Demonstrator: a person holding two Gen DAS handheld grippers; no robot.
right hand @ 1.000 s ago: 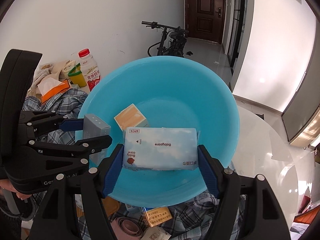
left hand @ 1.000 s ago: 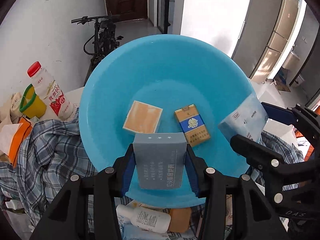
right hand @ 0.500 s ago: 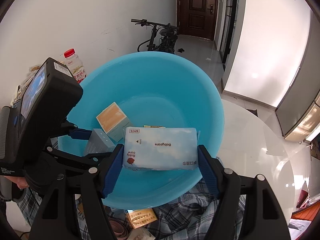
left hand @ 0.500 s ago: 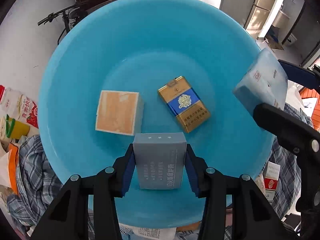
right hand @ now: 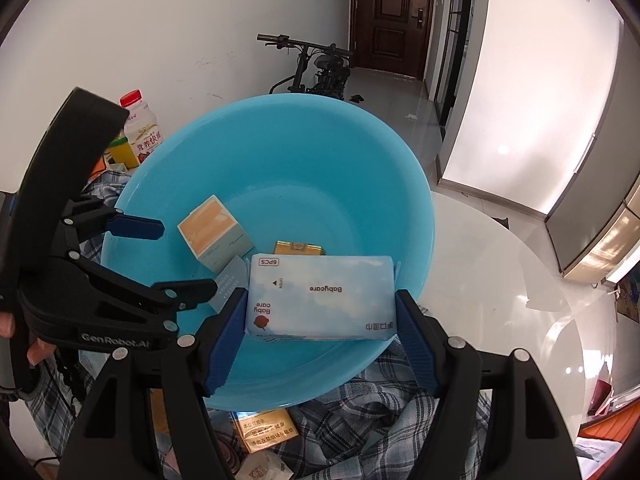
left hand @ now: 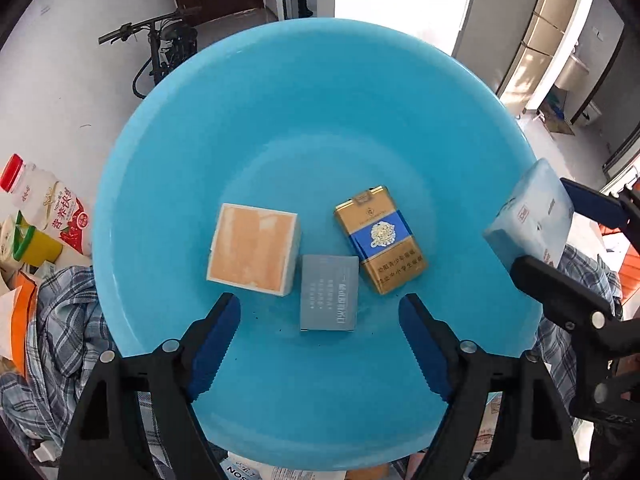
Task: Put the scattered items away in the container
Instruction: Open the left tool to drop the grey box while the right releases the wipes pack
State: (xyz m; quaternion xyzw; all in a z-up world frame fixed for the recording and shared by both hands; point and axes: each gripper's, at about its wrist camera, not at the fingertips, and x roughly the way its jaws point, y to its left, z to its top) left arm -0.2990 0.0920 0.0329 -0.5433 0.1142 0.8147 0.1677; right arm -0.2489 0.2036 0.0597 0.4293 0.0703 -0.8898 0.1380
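Inside the blue basin [left hand: 168, 184] lie the grey box [left hand: 329, 298], orange-faced box [left hand: 253, 249] and gold pack [left hand: 380, 238], the opening left tongs [left hand: 319, 330] empty above them, while the right tongs [right hand: 321, 322] clench the wipes pack [right hand: 320, 296] over its near rim and more packets [right hand: 266, 428] remain on the plaid cloth [right hand: 384, 412] beside it.

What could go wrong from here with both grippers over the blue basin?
1. The right gripper is clamped on the wipes pack right beside the left gripper, whose jaws are opening with nothing between them; the two could collide.
2. Dropped here, the pack may land on the grey box or gold cigarette pack rather than flat.
3. The blue basin sits on a rumpled plaid shirt, so a knock could tip it.
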